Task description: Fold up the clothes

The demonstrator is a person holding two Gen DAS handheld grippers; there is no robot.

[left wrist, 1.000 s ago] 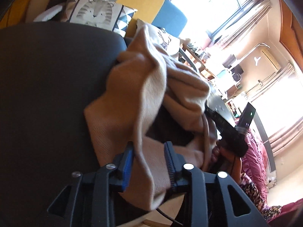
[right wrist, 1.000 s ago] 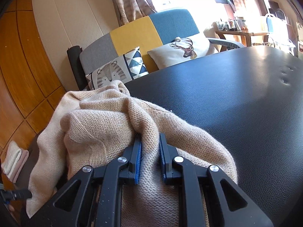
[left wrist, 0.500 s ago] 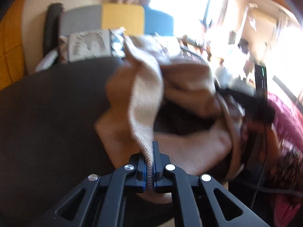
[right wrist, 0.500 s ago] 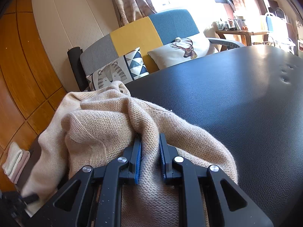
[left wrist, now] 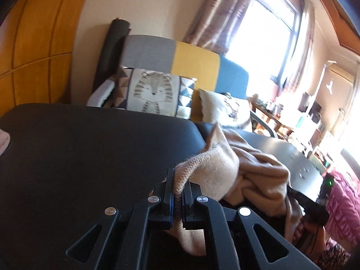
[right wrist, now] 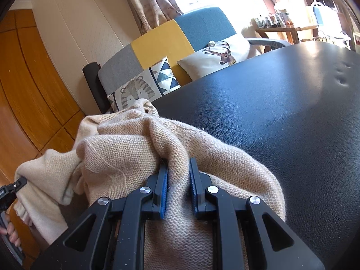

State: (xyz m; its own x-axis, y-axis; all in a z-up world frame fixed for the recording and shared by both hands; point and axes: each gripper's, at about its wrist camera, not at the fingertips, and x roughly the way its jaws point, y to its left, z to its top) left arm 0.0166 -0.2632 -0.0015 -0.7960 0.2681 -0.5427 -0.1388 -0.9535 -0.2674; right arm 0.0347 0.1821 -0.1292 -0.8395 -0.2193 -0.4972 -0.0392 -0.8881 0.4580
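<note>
A beige knitted sweater (right wrist: 126, 148) lies bunched on the black padded table (right wrist: 281, 112). My right gripper (right wrist: 178, 175) is shut on a thick fold of the sweater near its front, the blue pads pressing the knit from both sides. My left gripper (left wrist: 177, 187) is shut on a ribbed edge of the same sweater (left wrist: 254, 166), which trails off to the right in a crumpled heap. The other gripper (left wrist: 308, 204) and a hand show at the right of the left wrist view. The sweater's lower part is hidden under my grippers.
Behind the table stands a grey, yellow and blue sofa (right wrist: 180, 36) with a tiger cushion (left wrist: 153, 92) and a deer cushion (right wrist: 220, 56). Wooden panels (right wrist: 27, 94) fill the left. A cluttered wooden side table (right wrist: 281, 27) sits by the bright window. A pink quilt (left wrist: 344, 198) lies right.
My left gripper went from open around the sweater's edge to shut on it, then swung left and low over the table, pulling that edge along. The right gripper held still.
</note>
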